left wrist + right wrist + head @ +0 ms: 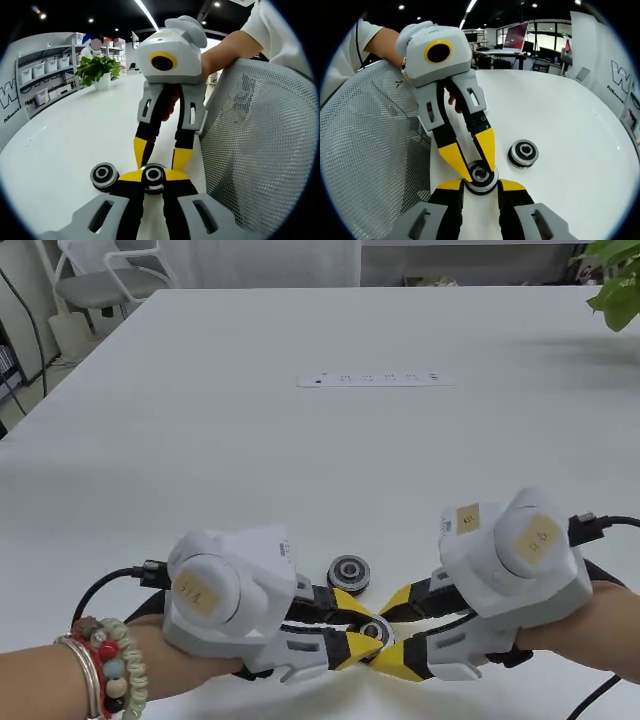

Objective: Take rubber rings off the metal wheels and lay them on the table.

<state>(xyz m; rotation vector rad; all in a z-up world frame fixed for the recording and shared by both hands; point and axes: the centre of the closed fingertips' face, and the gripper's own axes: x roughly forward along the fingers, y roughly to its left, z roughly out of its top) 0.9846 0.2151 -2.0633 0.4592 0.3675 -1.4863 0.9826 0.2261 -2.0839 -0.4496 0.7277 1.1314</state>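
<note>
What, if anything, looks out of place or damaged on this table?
Nothing stands out. The left tool and the right tool both grip one wheel between them, and the second wheel lies flat on the table beside it. No damage shows.

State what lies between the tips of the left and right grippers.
One metal wheel, gripped from both sides by the left gripper and the right gripper. Both gripper views show it, with a second wheel lying loose beside it.

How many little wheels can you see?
2. The gripped wheel sits between the left gripper and right gripper; the loose wheel lies on the table beside them. None seems hidden.
</note>
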